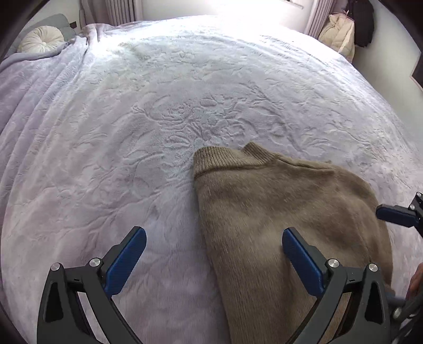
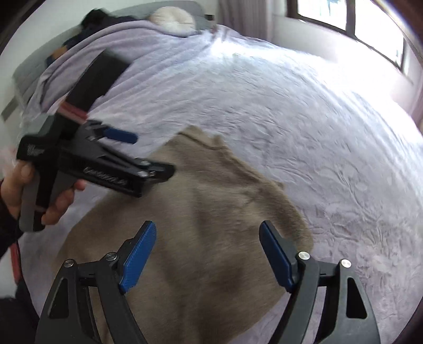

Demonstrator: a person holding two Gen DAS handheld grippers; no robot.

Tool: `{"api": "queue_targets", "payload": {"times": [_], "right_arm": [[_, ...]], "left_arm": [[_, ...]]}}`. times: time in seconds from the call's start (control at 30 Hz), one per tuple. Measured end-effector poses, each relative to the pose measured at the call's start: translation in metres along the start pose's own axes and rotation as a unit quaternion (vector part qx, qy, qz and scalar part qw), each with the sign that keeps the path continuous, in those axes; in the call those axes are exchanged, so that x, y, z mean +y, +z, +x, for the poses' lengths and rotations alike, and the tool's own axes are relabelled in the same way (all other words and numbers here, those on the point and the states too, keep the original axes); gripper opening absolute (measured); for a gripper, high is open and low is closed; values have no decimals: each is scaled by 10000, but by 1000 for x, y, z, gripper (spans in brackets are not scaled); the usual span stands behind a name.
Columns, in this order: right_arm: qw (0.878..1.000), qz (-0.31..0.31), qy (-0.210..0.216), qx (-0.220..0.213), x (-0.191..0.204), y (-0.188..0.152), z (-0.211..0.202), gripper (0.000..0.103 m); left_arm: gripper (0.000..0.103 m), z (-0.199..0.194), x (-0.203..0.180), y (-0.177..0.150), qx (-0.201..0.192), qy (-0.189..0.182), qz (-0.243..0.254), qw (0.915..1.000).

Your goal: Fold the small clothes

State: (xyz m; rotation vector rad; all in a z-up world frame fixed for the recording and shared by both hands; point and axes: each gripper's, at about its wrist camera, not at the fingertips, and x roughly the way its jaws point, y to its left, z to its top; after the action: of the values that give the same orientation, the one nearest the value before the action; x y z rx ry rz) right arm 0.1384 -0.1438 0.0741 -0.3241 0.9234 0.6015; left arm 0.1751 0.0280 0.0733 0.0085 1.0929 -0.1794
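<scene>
Sweater [image 1: 277, 206] flat on bedspread [image 1: 132, 132]

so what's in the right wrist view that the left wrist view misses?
Right wrist only: the hand holding the left gripper's body, a window, dark items at the headboard. Left wrist only: the sweater's ribbed collar seen sharply, a cream padded jacket by the far wall. Both: the brown sweater flat on the lavender bedspread, the round cushion, and the left gripper and right gripper open above the sweater.
</scene>
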Motion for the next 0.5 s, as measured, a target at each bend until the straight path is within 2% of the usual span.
{"api": "queue_targets", "payload": {"times": [0.07, 0.13, 0.17, 0.23, 0.3, 0.4, 0.5], "right_arm": [[9977, -631, -196, 119, 28, -9, 2, 82], [9918, -1111, -506, 389, 40, -21, 15, 83], [9911, -1159, -534, 369, 37, -31, 14, 83], [9960, -781, -324, 278, 21, -43, 3, 83], [9986, -285, -311, 317, 0, -53, -12, 83], [9988, 55, -455, 198, -5, -61, -36, 83], [9993, -141, -317, -125, 26, -62, -54, 83]], "left_arm": [[103, -16, 0, -14, -100, 139, 49, 9998], [103, -30, 0, -33, -161, 221, 150, 9995], [103, -31, 1, -39, -184, 258, 222, 9993], [103, -46, 11, -53, -256, 393, 347, 9983], [103, -55, 18, -65, -259, 426, 313, 9983], [103, -61, 16, -83, -178, -55, 197, 9996], [103, -70, -4, -101, -335, -301, 312, 9985]]}}
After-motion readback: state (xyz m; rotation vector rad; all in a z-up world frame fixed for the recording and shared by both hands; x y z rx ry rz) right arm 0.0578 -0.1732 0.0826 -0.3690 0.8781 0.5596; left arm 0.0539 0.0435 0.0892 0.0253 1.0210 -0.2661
